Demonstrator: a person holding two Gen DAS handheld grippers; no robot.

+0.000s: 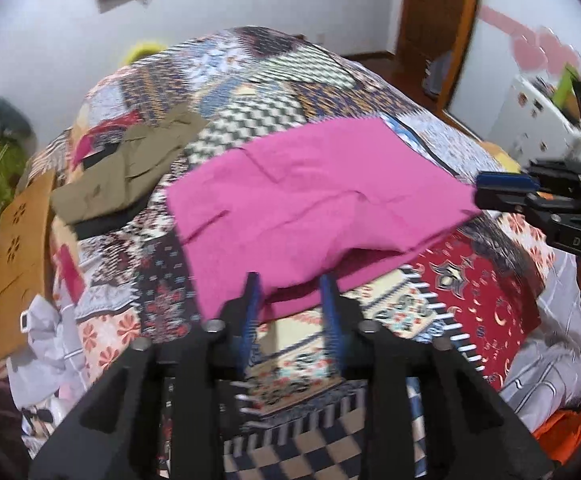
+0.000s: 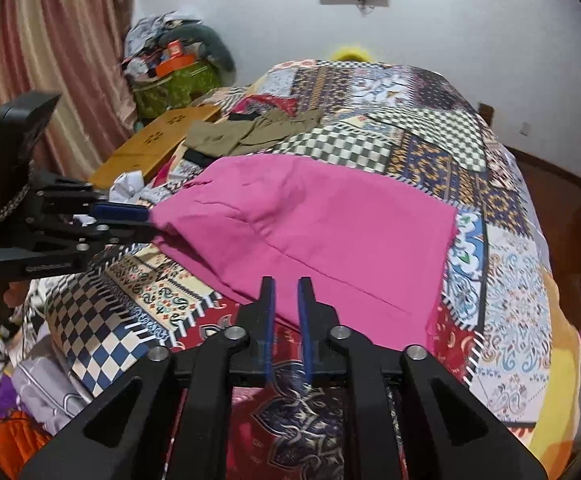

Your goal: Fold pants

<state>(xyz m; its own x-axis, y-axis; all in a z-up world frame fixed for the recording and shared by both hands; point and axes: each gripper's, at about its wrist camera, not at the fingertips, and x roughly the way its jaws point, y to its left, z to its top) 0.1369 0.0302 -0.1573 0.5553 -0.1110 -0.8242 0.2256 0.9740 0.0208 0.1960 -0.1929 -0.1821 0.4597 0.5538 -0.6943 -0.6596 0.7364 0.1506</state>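
Note:
Pink pants (image 1: 306, 196) lie folded on the patchwork bedspread (image 1: 282, 92); they also show in the right wrist view (image 2: 330, 236). My left gripper (image 1: 292, 284) has its jaws apart, straddling the near edge of the pink fabric without pinching it. In the right wrist view the left gripper (image 2: 146, 220) sits at the pants' left corner. My right gripper (image 2: 286, 288) has a narrow gap between its jaws, at the pants' near edge, with no fabric clamped. In the left wrist view the right gripper (image 1: 478, 192) touches the pants' right corner.
Folded khaki pants (image 1: 130, 168) lie at the far left of the bed, also seen from the right wrist (image 2: 246, 132). A wooden lap tray (image 2: 154, 148) leans beside them. Clutter (image 2: 174, 68) is piled by the curtain. Crumpled bedding (image 2: 42, 380) lies at the near edge.

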